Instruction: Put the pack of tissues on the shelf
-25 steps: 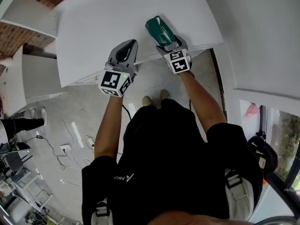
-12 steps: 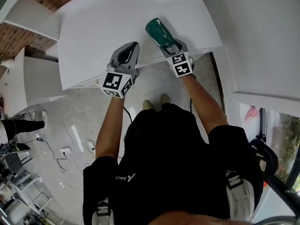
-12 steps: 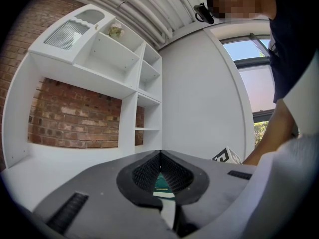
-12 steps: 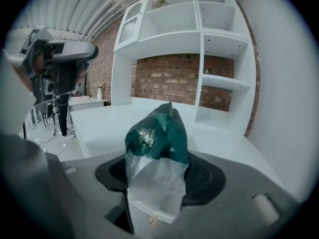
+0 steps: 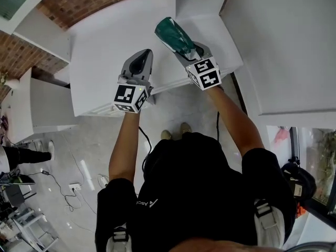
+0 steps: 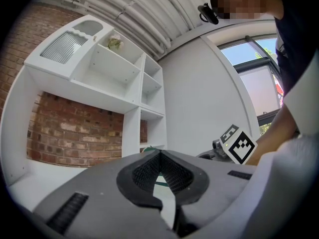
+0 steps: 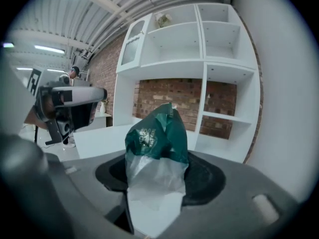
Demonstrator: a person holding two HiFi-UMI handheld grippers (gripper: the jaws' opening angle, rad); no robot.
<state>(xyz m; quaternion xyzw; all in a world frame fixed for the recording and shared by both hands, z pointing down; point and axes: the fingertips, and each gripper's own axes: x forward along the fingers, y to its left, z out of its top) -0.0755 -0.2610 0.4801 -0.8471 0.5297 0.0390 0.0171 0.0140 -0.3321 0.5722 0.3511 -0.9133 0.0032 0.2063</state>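
White shelf unit [image 7: 219, 78] stood ahead. R gripper [image 7: 157, 169] had just clamped tissue pack [image 7: 159, 128], held above counter [image 5: 115, 51]; L gripper [image 6: 160, 154] jaws together, empty. Best: firm grip, slide pack in level.

The left arm [image 5: 122, 146] and right arm [image 5: 239, 121] both stretch forward. The left gripper [image 5: 146, 55] points away, jaws together with nothing between them. The right gripper [image 5: 191, 50], just to its right, has just been closing its jaws and clamps the pack [image 5: 170, 33].
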